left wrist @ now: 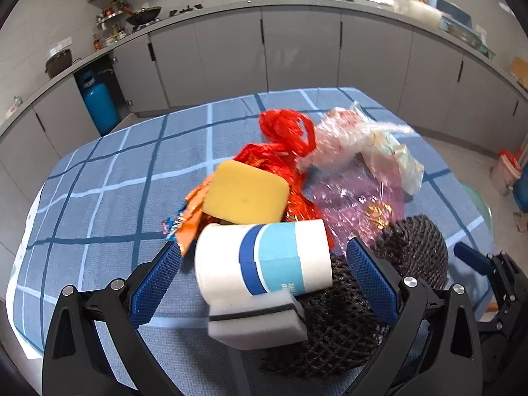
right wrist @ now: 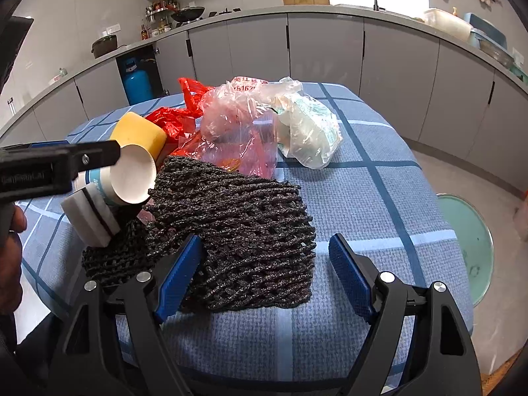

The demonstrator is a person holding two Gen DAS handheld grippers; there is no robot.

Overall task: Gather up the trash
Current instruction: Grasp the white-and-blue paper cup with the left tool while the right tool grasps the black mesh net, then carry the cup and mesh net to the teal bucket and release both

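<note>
With my right gripper gaping around the black foam net on the checked tablecloth, left pad touching, net's straight ahead; my open left gripper straddles the paper cup.

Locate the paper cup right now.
The paper cup lies on its side between the left gripper fingers, below the yellow sponge, above a white foam block.

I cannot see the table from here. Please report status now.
Left gripper open around paper cup. Right gripper open at black foam net, no grip. Trash heaped together; white sponge leans on cup.
</note>
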